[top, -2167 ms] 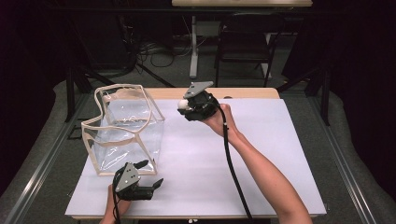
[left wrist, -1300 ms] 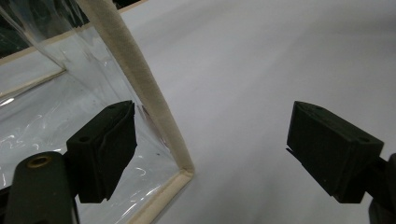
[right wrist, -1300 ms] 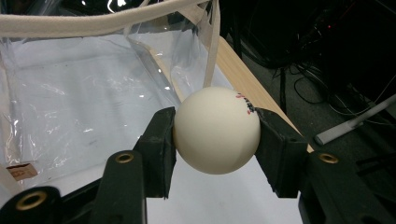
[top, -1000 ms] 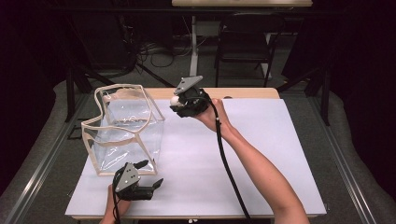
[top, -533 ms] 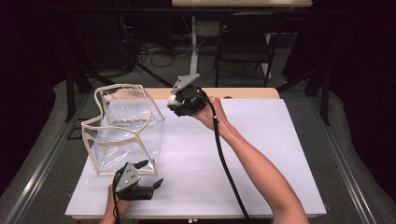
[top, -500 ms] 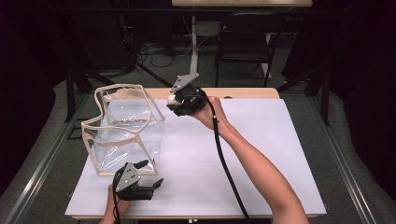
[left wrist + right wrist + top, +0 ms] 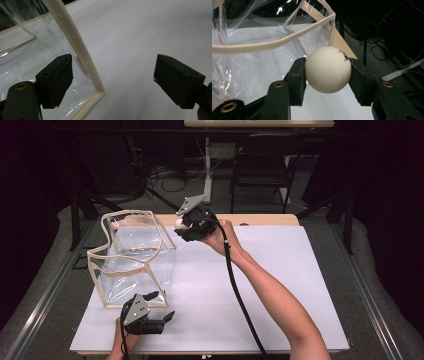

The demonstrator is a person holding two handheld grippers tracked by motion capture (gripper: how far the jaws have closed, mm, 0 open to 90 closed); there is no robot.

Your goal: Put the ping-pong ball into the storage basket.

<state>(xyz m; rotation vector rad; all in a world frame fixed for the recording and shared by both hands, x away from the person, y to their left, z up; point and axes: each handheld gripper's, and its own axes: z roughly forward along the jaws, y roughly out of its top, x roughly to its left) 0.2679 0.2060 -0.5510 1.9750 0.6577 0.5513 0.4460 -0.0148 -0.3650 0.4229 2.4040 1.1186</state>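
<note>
High view first: at the near edge of the counter (image 7: pixel 280 285), which is covered in white, the left tool (image 7: pixel 159 319) rests low in the person's left hand (image 7: pixel 124 340), its jaws spread wide with nothing between them. Left gripper view puts those jaws either side of the nearest bottom corner of a clear plastic bag (image 7: pixel 30 62): one pad sits in front of the transparent wall, the other stands well apart over bare white surface, and the cream-trimmed corner edge rises between them. Whether the near pad touches the plastic I cannot tell.

Just beyond, the clear plastic bag (image 7: pixel 132 267) stands upright on the counter's left side, box-shaped, its cream-edged mouth open and wavy. Its inside looks empty apart from reflections.

Farther back, the right tool (image 7: pixel 181 226) is held above the counter near the bag's far right corner, beside the rim. Right gripper view shows its jaws clamped on a white ball (image 7: pixel 328 69) with small red and dark marks, the bag's rim (image 7: pixel 274 42) curving just behind it.
</note>
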